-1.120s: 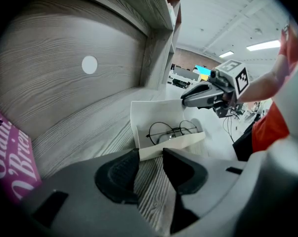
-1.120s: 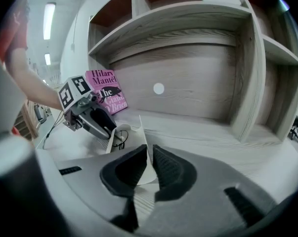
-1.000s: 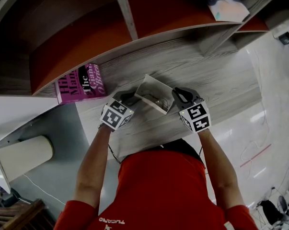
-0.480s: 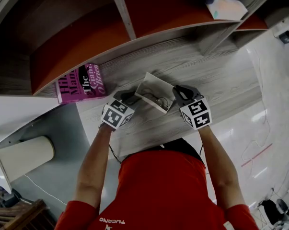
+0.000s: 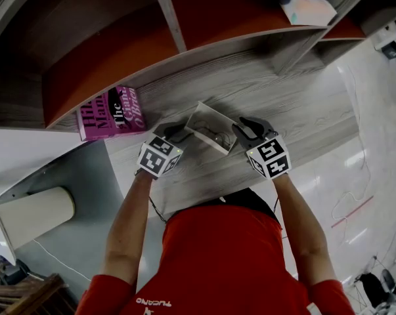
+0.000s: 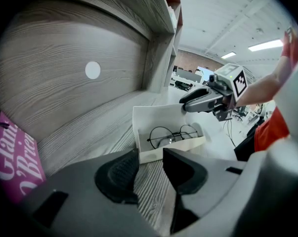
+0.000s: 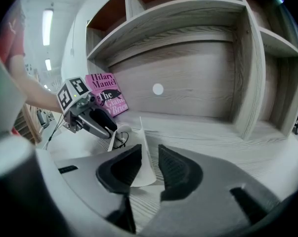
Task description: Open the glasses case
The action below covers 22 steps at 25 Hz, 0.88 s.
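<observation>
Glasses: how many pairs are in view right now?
1. The glasses lie inside the open white case on the wooden shelf. Upper shelves are only partly visible, so others could be hidden.

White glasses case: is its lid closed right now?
No, the white rectangular glasses case stands open on the grey wood-grain shelf, its lid raised and thin black round-rimmed glasses showing inside.

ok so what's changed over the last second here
The right gripper has its jaws opening, letting go of the raised lid, whose edge is still between them. The left gripper stayed put, jaws apart, at the end of the glasses case, which stays open on the shelf with the glasses inside.
</observation>
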Available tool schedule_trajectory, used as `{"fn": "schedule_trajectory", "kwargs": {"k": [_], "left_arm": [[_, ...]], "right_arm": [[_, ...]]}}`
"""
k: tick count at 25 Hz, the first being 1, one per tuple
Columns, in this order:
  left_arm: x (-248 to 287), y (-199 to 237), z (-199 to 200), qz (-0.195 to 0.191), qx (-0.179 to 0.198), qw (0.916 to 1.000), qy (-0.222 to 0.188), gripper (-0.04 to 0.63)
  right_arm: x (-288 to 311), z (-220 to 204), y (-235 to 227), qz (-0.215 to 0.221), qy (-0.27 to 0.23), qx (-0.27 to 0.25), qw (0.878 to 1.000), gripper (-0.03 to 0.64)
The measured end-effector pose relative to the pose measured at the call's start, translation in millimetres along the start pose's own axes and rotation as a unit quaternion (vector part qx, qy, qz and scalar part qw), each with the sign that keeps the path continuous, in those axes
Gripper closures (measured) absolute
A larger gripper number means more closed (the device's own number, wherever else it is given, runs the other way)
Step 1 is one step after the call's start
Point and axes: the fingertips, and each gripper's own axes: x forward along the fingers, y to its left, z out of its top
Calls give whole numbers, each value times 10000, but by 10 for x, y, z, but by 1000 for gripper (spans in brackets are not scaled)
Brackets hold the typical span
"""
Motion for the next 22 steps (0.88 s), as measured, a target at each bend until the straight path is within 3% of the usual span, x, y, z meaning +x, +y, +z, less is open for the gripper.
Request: {"fn": "schedule_trajectory", "kwargs": {"k": [8, 13, 17, 22], "left_arm": [[-161, 2, 138, 87, -59, 9994, -322, 446], [-394, -50, 456, 237, -67, 9951, -957, 456], [-646, -141, 824, 407, 27, 9854, -1653, 481], [-1015, -279, 1256, 604, 91, 9649, -2553, 508]], "right_arm": [[-160, 214, 130, 165, -463, -11, 9988, 486], [-323, 515, 104, 56, -890, -2, 9960, 502], [-483, 816, 144, 15, -1311, 13, 9914, 526], [-699, 1158, 267, -9, -1797, -31, 9837, 555]]}}
